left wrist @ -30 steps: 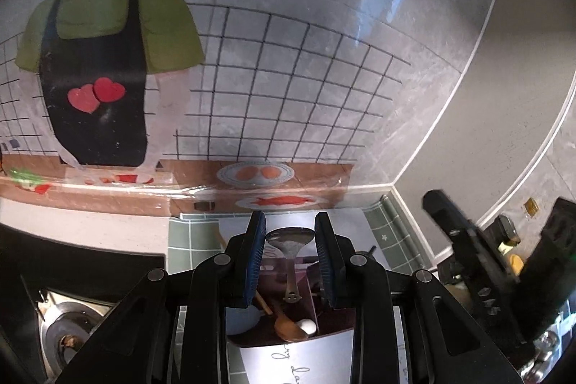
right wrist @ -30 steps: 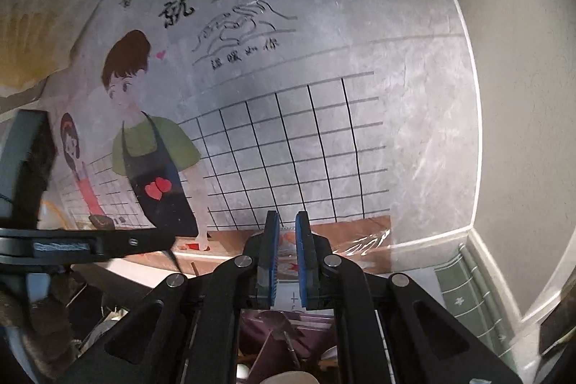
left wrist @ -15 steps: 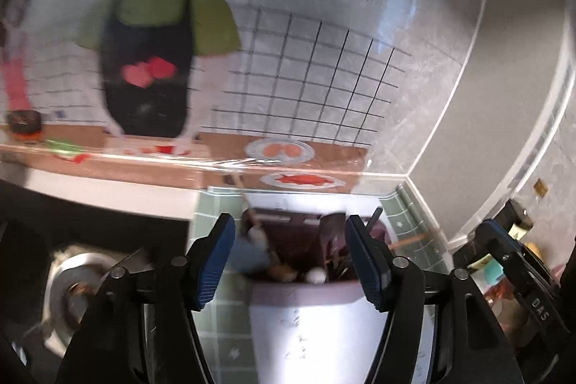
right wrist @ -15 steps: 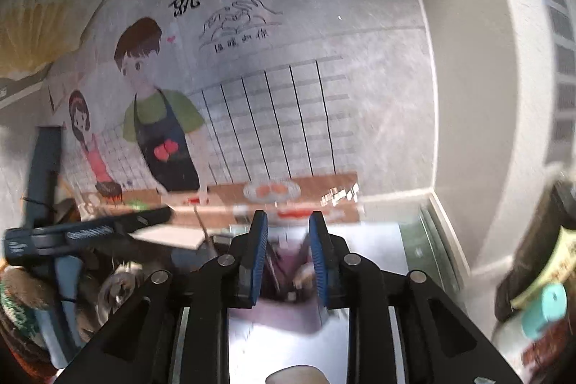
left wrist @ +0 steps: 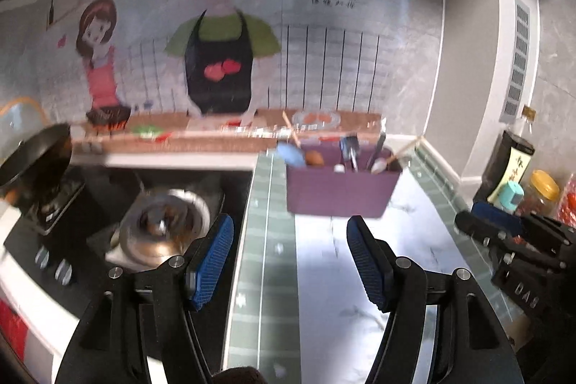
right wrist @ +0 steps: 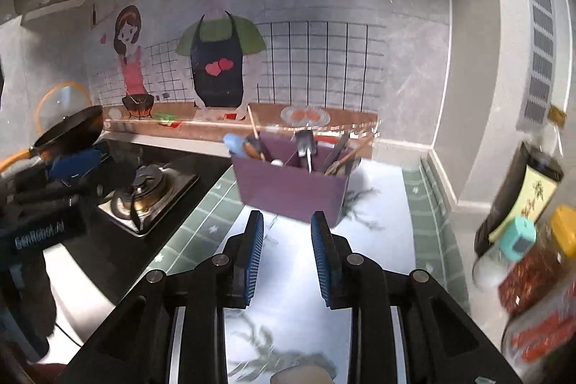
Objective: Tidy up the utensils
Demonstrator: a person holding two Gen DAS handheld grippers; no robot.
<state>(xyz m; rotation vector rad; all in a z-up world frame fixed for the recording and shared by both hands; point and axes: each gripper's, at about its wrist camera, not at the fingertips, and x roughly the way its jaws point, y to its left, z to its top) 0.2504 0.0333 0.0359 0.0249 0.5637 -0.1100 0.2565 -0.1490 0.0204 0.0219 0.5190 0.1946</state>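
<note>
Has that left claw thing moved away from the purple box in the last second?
Yes. The left gripper has pulled back: the purple box, which sat right between its jaws, now stands ahead of them near the wall. The jaws have also opened.

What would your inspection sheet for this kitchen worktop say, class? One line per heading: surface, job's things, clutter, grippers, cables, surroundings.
Surface: pale marbled counter, green tiled border.
Job's things: purple utensil caddy upright, utensils standing inside.
Clutter: bottles and jars at right.
Grippers: left gripper open, empty; right gripper open, empty.
Cables: nothing seen.
Surroundings: gas hob and wok at left; cartoon wall mural behind.
</note>
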